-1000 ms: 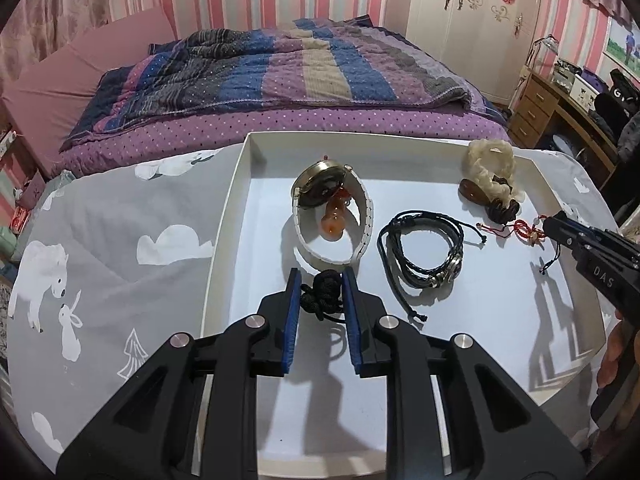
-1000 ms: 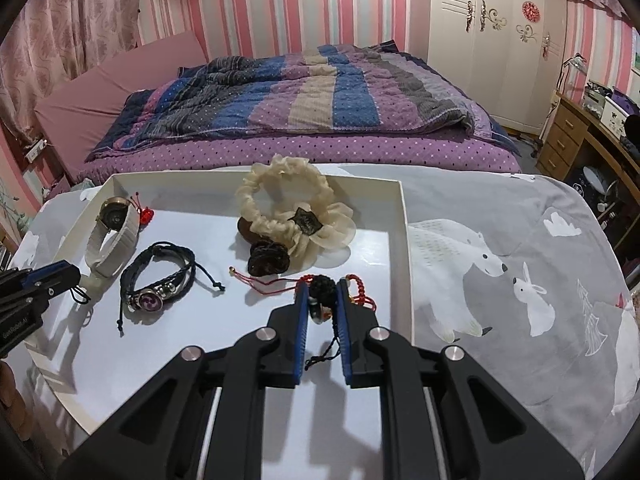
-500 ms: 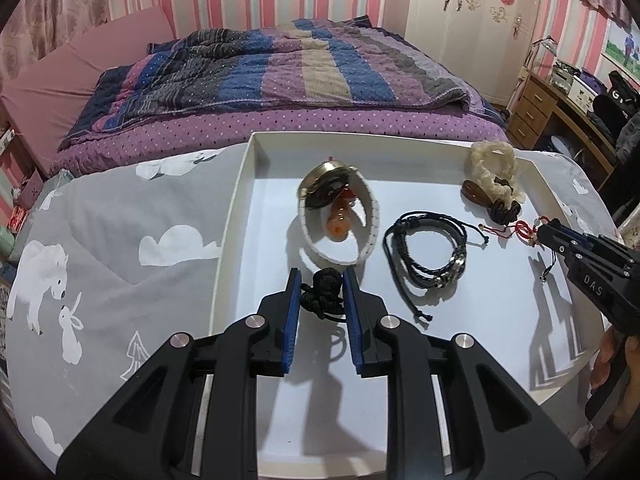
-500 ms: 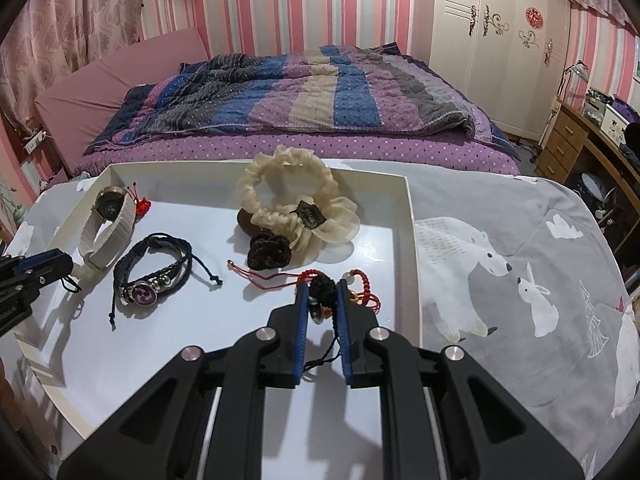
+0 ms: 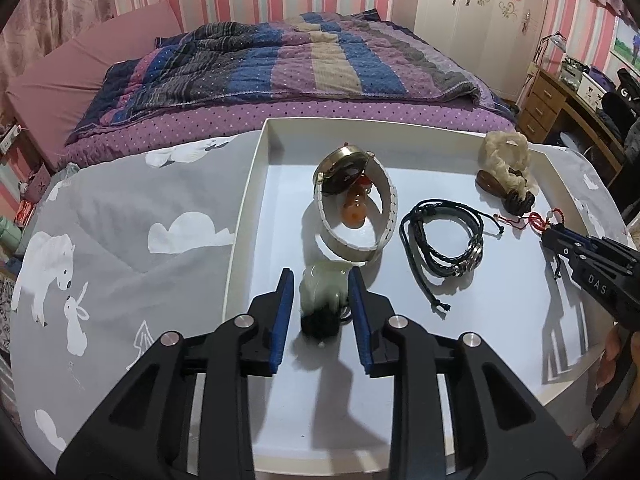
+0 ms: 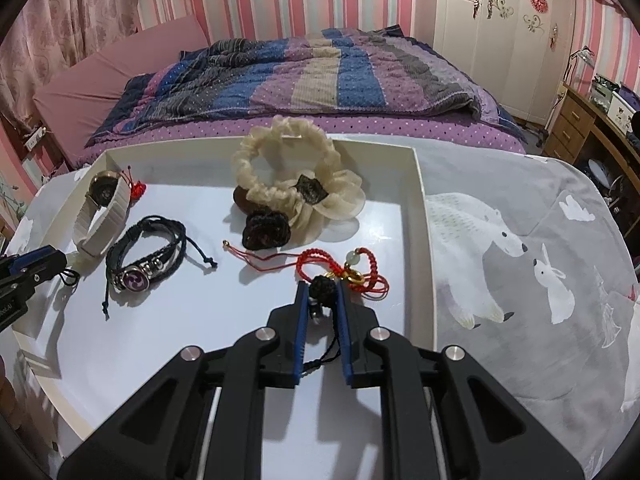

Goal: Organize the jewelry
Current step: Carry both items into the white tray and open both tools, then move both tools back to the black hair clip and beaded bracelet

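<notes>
A pale green stone charm (image 5: pixel 323 285) with a black knot and cord at its near end sits between the blue pads of the left tongs (image 5: pixel 320 292), on the floor of the white tray (image 5: pixel 256 184), just in front of the white watch (image 5: pixel 356 208). The left tongs have just been opening, and there looks to be a gap on each side of the charm, so they are apart and not squeezing it, though the charm is blurry and I cannot be sure it is fully let go. The charm looks small, hard and smooth, so it may slip and could chip if dropped. The soft black knot is the best place to pinch it. Its long side runs away from the tongs, with the green end pointing at the watch and the knot end pointing back. The right tongs (image 6: pixel 323 294) are clamped on a black woven knot (image 6: pixel 323 286) that seems to belong to the red string bracelet (image 6: pixel 344 268) near the right wall of the tray. That bracelet is light and floppy, so it will dangle and can tangle. Its thin red tail points left toward the dark hair clip (image 6: pixel 266 230). The black cord bracelet (image 6: pixel 148 256) lies flat between the watch and the red one.
</notes>
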A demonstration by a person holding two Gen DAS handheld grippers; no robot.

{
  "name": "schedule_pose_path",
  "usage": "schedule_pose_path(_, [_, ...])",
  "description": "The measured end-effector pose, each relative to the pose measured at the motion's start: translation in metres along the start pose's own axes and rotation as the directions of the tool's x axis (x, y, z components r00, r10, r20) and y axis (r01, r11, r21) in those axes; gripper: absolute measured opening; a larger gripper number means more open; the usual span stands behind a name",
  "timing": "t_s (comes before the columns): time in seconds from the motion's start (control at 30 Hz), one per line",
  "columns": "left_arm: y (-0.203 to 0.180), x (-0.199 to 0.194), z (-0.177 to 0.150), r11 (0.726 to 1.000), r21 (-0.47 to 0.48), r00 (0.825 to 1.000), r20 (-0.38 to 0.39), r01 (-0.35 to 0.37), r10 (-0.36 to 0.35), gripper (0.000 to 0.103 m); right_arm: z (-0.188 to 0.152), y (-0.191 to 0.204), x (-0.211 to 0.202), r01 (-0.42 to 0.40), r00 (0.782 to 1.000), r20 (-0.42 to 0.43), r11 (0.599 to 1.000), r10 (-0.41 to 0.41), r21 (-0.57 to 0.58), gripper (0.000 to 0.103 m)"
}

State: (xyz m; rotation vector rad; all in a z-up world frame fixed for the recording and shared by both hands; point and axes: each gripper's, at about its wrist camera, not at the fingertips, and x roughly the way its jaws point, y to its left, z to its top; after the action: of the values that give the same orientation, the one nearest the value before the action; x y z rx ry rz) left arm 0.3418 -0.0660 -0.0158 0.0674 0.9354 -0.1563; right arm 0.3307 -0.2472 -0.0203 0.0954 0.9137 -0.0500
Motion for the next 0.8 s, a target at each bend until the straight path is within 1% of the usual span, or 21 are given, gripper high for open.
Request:
schedule_pose_path(0.03, [-0.001,0.0,0.0,1.0,0.002,1.0,0.001,-0.001,0.001,0.027,0.0,0.0,0.0,0.001,1.0,0.001,1.0,-0.001,-0.002,0.015])
schedule_pose_path(0.1, [-0.001,-0.001,0.0,1.0,-0.002,1.0,0.004,-0.006,0.006,0.03,0.001,0.001,0.0,0.001,1.0,0.006,1.0,-0.001,0.001,0.015])
schedule_pose_path(0.17, [-0.001,-0.004,0.001,1.0,-0.008,1.0,0.013,-0.006,0.006,0.043,0.001,0.001,0.0,-0.006,1.0,0.002,1.0,0.006,0.004,0.015])
schedule_pose_path(0.2, [-0.001,-0.005,0.001,1.0,-0.01,1.0,0.02,-0.009,0.01,0.047,0.0,0.001,0.0,-0.009,1.0,0.0,1.0,0.009,0.005,0.015])
schedule_pose_path(0.23, [-0.001,-0.006,0.001,1.0,-0.012,1.0,0.026,-0.013,0.013,0.052,0.0,0.001,0.001,-0.01,1.0,-0.002,1.0,0.01,0.007,0.015])
schedule_pose_path(0.27, [-0.001,-0.007,0.001,1.0,-0.013,0.999,0.031,-0.015,0.015,0.055,0.0,0.002,0.001,-0.011,1.0,-0.002,1.0,0.011,0.008,0.022])
schedule_pose_path(0.3, [-0.002,-0.008,0.001,1.0,-0.013,0.999,0.035,-0.017,0.017,0.056,0.0,0.001,0.001,-0.009,1.0,0.0,1.0,0.009,0.008,0.028])
schedule_pose_path(0.33, [-0.001,-0.009,0.001,1.0,-0.015,0.999,0.036,-0.016,0.017,0.057,0.0,0.0,0.0,-0.006,1.0,0.004,1.0,0.006,0.01,0.038])
schedule_pose_path(0.4, [-0.002,-0.01,0.001,1.0,-0.016,0.999,0.04,-0.02,0.021,0.064,-0.001,0.0,-0.002,-0.004,1.0,0.011,1.0,0.004,0.018,0.039])
schedule_pose_path(0.47, [-0.003,-0.01,0.002,0.999,-0.017,0.998,0.049,-0.032,0.033,0.075,-0.001,-0.001,-0.003,-0.012,1.0,0.011,1.0,0.012,0.025,0.04])
schedule_pose_path(0.5, [-0.002,-0.011,0.002,0.999,-0.018,0.998,0.056,-0.036,0.037,0.077,-0.001,-0.002,-0.003,-0.015,1.0,0.013,0.999,0.015,0.031,0.041])
schedule_pose_path(0.53, [-0.002,-0.012,0.002,0.999,-0.021,0.997,0.061,-0.038,0.039,0.08,0.0,-0.003,-0.004,-0.02,1.0,0.015,0.999,0.019,0.036,0.047])
schedule_pose_path(0.57, [-0.001,-0.014,0.003,0.999,-0.026,0.997,0.068,-0.04,0.041,0.084,0.0,-0.003,-0.005,-0.033,0.999,0.02,0.999,0.032,0.043,0.054])
schedule_pose_path(0.6, [0.001,-0.014,0.004,0.999,-0.032,0.996,0.076,-0.042,0.045,0.087,-0.001,-0.004,-0.007,-0.042,0.999,0.028,0.998,0.041,0.047,0.058])
schedule_pose_path(0.67, [0.004,-0.018,0.005,0.998,-0.048,0.994,0.093,-0.05,0.054,0.094,0.0,-0.003,-0.013,-0.047,0.997,0.061,0.998,0.044,0.05,0.071])
schedule_pose_path(0.7, [0.005,-0.02,0.006,0.997,-0.053,0.994,0.099,-0.049,0.054,0.095,0.001,-0.002,-0.017,-0.046,0.996,0.081,0.998,0.042,0.047,0.074])
schedule_pose_path(0.73, [0.007,-0.021,0.006,0.997,-0.06,0.993,0.104,-0.048,0.054,0.096,0.001,-0.001,-0.02,-0.044,0.995,0.093,0.998,0.04,0.044,0.08])
schedule_pose_path(0.77, [0.007,-0.022,0.007,0.997,-0.065,0.993,0.108,-0.047,0.054,0.098,0.002,-0.001,-0.024,-0.039,0.993,0.111,0.998,0.034,0.043,0.083])
schedule_pose_path(0.8, [0.008,-0.023,0.007,0.996,-0.071,0.992,0.112,-0.05,0.058,0.1,0.002,-0.001,-0.026,-0.035,0.992,0.125,0.998,0.029,0.044,0.084])
